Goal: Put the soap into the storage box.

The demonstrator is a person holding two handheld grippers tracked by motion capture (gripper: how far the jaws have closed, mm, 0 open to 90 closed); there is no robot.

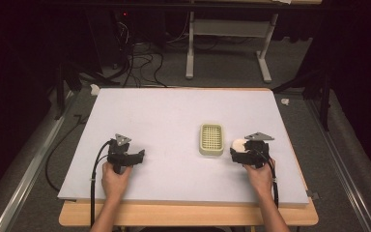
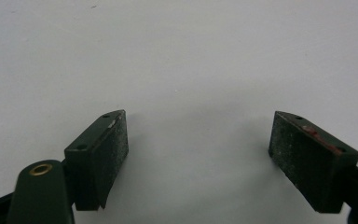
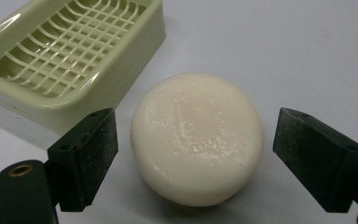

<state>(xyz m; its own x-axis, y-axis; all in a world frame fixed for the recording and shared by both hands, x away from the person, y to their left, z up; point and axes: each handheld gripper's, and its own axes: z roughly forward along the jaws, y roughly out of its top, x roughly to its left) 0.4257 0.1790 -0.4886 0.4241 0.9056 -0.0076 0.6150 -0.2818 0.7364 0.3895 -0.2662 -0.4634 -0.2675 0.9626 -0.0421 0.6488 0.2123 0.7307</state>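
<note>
A round cream-white bar of soap lies flat on the pale mat between the two black jaws of my right gripper, which stands open around it with a gap on each side. From above, the soap shows just in front of that gripper. A pale green soap dish with a grid insert sits close beside the soap, and in the high view the dish is near the mat's middle. My left gripper is open over bare mat, at the near left.
The light grey mat covers a wooden table. Cables trail from both grippers toward the near edge. Beyond the table stand a grey frame, floor cables and dark stands.
</note>
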